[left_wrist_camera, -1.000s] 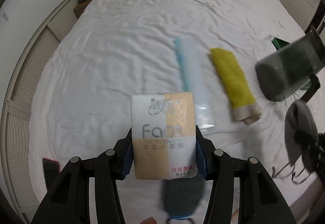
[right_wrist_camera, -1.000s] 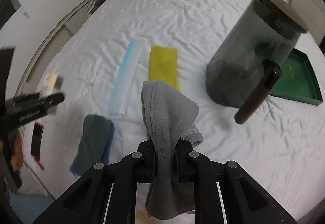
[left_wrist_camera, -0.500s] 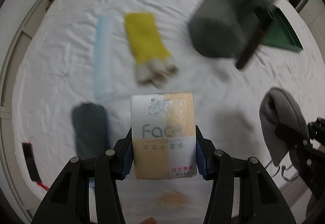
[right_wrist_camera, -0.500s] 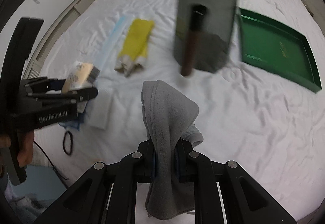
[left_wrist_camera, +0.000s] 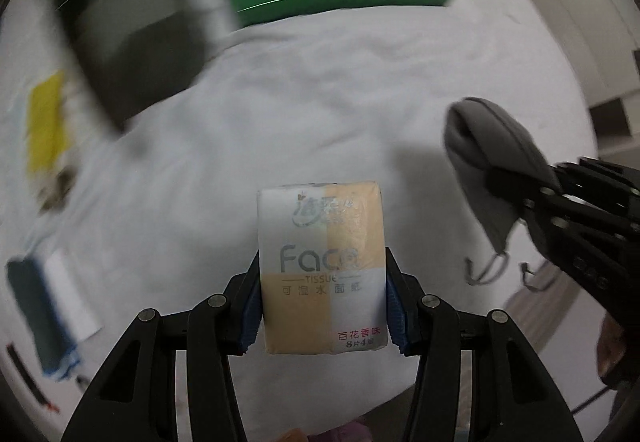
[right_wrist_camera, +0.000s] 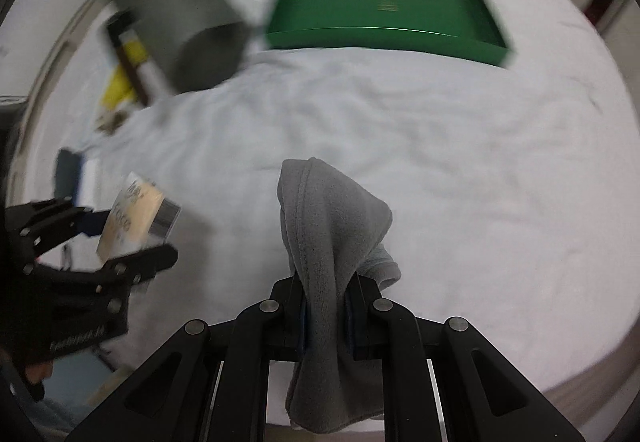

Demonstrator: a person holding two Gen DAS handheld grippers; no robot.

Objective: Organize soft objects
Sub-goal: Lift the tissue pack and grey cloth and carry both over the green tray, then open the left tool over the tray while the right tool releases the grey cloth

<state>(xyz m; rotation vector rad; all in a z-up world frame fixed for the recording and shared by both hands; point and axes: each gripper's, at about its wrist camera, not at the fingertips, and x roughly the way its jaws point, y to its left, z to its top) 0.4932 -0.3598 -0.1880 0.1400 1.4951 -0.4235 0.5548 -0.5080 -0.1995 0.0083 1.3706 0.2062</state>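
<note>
Above a white-sheeted bed [right_wrist_camera: 420, 161], two hand-held grippers carry their loads with a shallow green rectangular tray [right_wrist_camera: 384, 7] lying ahead. The left gripper [left_wrist_camera: 322, 306] has its jaws pressed on both sides of a small white-and-peach plastic-wrapped pack of facial tissues [left_wrist_camera: 322, 270], held upright in the air on the near side of the tray. The right gripper [right_wrist_camera: 326, 316] has its jaws drawn narrow on a soft grey fleece cloth [right_wrist_camera: 330, 242], which droops over and below them, also short of the tray. A dark cylindrical container [right_wrist_camera: 176, 13] stands just left of the tray, blurred; a folded yellow towel [left_wrist_camera: 44, 125] lies farther left again.

If the tray is the destination, the delivery would go best with each load brought fully past the near rim, clear of the container, and lowered before the jaws part, the limp cloth set down so no fold hangs over the edge.
</note>
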